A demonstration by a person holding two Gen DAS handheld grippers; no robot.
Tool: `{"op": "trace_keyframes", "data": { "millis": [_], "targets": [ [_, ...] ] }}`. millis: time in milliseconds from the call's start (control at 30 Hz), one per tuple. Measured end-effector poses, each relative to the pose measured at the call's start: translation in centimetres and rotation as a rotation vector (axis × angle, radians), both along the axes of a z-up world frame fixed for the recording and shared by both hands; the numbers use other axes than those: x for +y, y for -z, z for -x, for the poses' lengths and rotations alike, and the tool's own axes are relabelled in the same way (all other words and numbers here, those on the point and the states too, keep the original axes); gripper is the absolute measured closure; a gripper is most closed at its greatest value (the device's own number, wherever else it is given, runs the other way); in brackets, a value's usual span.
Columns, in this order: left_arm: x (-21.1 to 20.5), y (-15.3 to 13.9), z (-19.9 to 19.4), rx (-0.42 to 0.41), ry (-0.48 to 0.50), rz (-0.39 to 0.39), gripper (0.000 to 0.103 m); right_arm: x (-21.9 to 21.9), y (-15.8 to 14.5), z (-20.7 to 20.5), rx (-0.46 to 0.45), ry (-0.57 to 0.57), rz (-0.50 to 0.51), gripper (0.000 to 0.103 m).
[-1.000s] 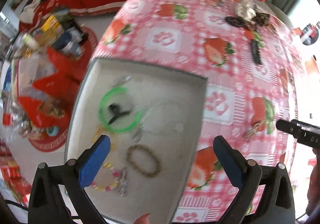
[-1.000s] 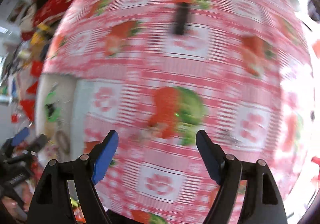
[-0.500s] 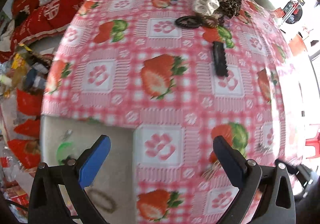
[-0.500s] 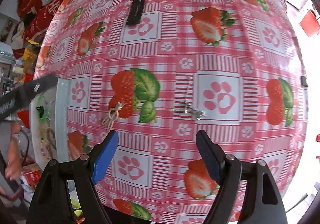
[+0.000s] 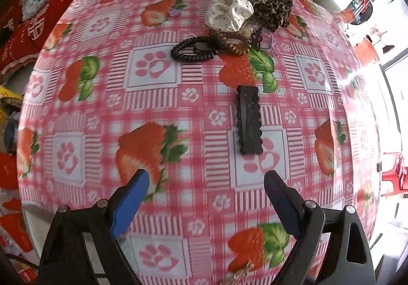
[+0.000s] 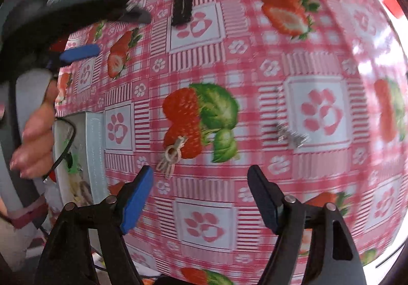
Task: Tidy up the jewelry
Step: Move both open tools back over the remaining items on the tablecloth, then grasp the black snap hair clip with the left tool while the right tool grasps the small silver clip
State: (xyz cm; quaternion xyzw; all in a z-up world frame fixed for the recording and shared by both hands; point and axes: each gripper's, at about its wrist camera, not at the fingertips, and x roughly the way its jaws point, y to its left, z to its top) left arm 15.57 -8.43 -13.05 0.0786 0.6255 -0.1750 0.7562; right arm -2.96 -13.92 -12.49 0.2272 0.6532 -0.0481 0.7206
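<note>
Left wrist view showed the left gripper (image 5: 206, 198) hanging over the strawberry tablecloth (image 5: 158, 96), its jaws spread wide with nothing between them, though they had just been closing a little. Beyond it lay a dark rectangular hair clip (image 5: 248, 120), and farther off a heap: a black coil hair tie (image 5: 195, 49), a white dotted scrunchie (image 5: 228, 14) and a leopard-print scrunchie (image 5: 271, 8).

From the right wrist view, the white tray (image 6: 84, 155) sat at the cloth's left edge with a few pieces already inside, a green ring among them, partly hidden by the person's hand (image 6: 35, 139). Right of the tray, a small pale hairpin (image 6: 172, 155) lay on a printed strawberry; farther right lay a silvery chain piece (image 6: 288, 132). The right gripper (image 6: 200, 195) hovered just below the hairpin, jaws apart and empty, having just narrowed slightly.

By my reading, sorting was partway done: some items were in the tray, while the hairpin, chain, clip and heap remained outside.
</note>
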Motion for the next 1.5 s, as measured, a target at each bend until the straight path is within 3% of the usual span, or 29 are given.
{"op": "trace_keyframes", "data": {
  "millis": [200, 400, 500, 567, 667, 733, 867, 900, 933, 1000, 1167, 1500],
  "targets": [
    [-1.4, 1.3, -1.5, 0.007, 0.045, 0.01, 0.007, 3.1, 2.1, -0.3, 0.003, 0.055, 0.027, 0.039],
    [-2.4, 1.9, -3.1, 0.018, 0.071, 0.037, 0.007, 5.9, 2.2, -0.9, -0.05, 0.035, 0.158, 0.042],
    [-3.4, 2.4, -3.8, 0.02, 0.091, 0.034, 0.009, 7.1, 2.3, -1.3, -0.056, 0.01, 0.259, 0.061],
    [-4.3, 2.9, -4.2, 0.033, 0.104, 0.015, 0.019, 7.7, 2.4, -1.4, -0.054, -0.012, 0.303, 0.072],
    [-5.1, 3.6, -4.5, 0.04, 0.107, 0.002, 0.02, 8.5, 2.5, -1.3, -0.055, -0.05, 0.347, 0.084],
    [-5.9, 3.6, -4.4, 0.015, 0.12, -0.019, 0.026, 8.7, 2.5, -1.1, -0.055, -0.071, 0.361, 0.091],
    [-7.7, 3.7, -4.1, -0.019, 0.149, -0.063, 0.038, 8.3, 2.3, -0.7, -0.062, -0.084, 0.344, 0.096],
    [-8.0, 3.7, -4.0, -0.027, 0.157, -0.073, 0.043, 8.4, 2.3, -0.7, -0.063, -0.089, 0.338, 0.096],
    [-8.3, 3.5, -3.9, -0.033, 0.167, -0.066, 0.056, 8.1, 2.3, -0.6, -0.065, -0.09, 0.332, 0.096],
    [-9.1, 3.4, -3.5, -0.047, 0.183, -0.074, 0.066, 7.3, 1.9, -0.4, -0.067, -0.084, 0.307, 0.096],
    [-8.9, 3.1, -3.2, -0.034, 0.16, -0.046, 0.067, 4.6, 1.6, -0.7, -0.062, -0.046, 0.201, 0.097],
    [-3.3, 0.4, 0.3, -0.046, 0.116, -0.001, 0.067, -0.9, 0.4, -0.3, -0.058, 0.019, 0.077, 0.097]
  ]
}}
